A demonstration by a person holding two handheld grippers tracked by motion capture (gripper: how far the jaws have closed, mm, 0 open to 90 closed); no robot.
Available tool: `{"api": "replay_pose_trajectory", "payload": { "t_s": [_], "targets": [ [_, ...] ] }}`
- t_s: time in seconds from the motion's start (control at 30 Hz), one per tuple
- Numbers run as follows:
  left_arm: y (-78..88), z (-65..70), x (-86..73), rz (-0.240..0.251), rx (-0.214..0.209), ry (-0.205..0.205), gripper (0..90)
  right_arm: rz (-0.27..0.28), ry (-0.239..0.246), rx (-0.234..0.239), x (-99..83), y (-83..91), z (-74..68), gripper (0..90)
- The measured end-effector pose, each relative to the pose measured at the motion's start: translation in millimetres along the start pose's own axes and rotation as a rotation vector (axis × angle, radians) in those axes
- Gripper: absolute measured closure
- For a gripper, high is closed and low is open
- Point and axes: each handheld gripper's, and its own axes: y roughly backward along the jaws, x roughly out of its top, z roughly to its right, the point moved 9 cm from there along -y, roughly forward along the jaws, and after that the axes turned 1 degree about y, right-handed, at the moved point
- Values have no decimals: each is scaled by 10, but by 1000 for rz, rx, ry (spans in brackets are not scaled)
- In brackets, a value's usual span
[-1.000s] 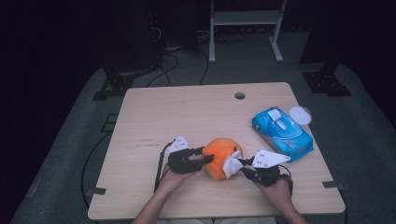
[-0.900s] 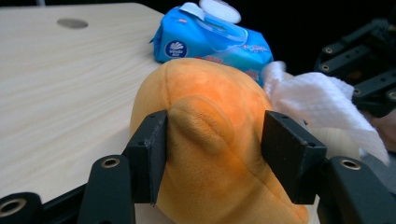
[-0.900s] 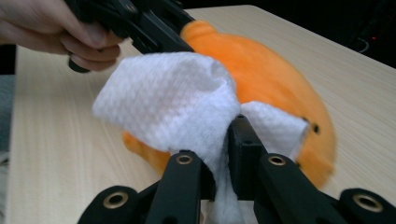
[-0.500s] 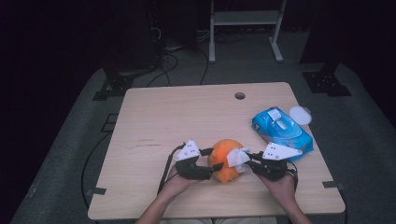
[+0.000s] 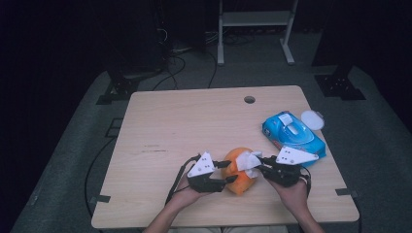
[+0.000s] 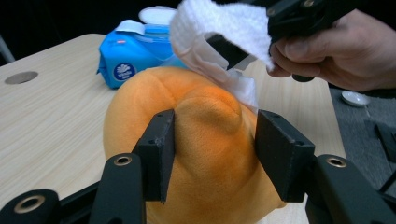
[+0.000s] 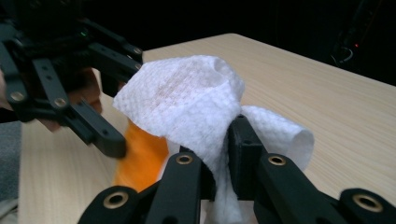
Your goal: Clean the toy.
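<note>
An orange plush toy (image 5: 238, 174) lies near the front edge of the table (image 5: 184, 126). My left gripper (image 5: 230, 172) comes at it from the left. Its jaws have just been closing, and the pads (image 6: 159, 149) now pinch a bulge of the toy (image 6: 205, 140). My right gripper (image 5: 260, 165) is at the toy's right, shut on a crumpled white wipe (image 5: 248, 160). In the right gripper view the wipe (image 7: 187, 102) drapes over my gripper (image 7: 217, 154) and rests against the top of the toy (image 7: 140, 158).
A blue pack of wipes (image 5: 291, 133) lies at the right edge of the table, with a small round white lid (image 5: 312, 119) beside it. A cable hole (image 5: 249, 99) sits at the far side. Beyond the table stand a white shelf frame (image 5: 252, 19) and floor cables.
Both hands and the toy have shifted a little to the right. The left gripper opened, moved in on the toy and closed on it again. The right gripper still holds the wipe.
</note>
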Motion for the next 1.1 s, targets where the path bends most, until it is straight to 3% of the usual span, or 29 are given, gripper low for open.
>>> {"api": "replay_pose_trajectory", "payload": {
  "t_s": [0.13, 0.2, 0.27, 0.33, 0.4, 0.43, 0.5, 0.53, 0.6, 0.67, 0.73, 0.87, 0.97, 1.1],
  "targets": [
    [-20, 31, -14, -5, -14, -18, 496, 12, 76, 54, 124, -71, -238, 820],
    [-14, 24, -16, -4, -12, -11, 496, -2, 102, 41, 128, -84, -233, 820],
    [-13, 23, -17, -5, -11, -10, 496, -3, 56, 15, 81, -54, -102, 821],
    [-9, 20, -15, -7, -9, -8, 492, -33, 44, -40, -18, -15, 69, 821],
    [-5, -12, 9, -5, 6, 17, 428, -46, 9, -61, -102, 8, 183, 821],
    [-2, -36, 25, 1, 15, 44, 372, -43, -9, -59, -117, 6, 191, 822],
    [-4, -105, 21, 4, 51, 85, 307, -35, -1, -34, -87, -29, 108, 823],
    [1, -145, -4, -1, 66, 90, 314, -26, 8, -5, -57, -49, 31, 823],
    [34, -222, -56, -1, 72, 116, 429, -32, 43, 23, -32, -100, -90, 823],
    [75, -288, -85, 8, 64, 168, 494, -38, 44, 22, -55, -116, -76, 823],
    [84, -314, -109, -2, 79, 168, 510, -40, -5, 10, -109, -92, 29, 823],
    [95, -338, -134, -11, 86, 172, 517, -57, -30, -42, -199, -21, 188, 824],
    [102, -352, -154, -15, 87, 174, 522, -55, -25, -46, -179, -10, 145, 825],
    [103, -350, -159, -18, 83, 166, 524, -55, 53, -14, -107, -78, -35, 825]
  ]
}}
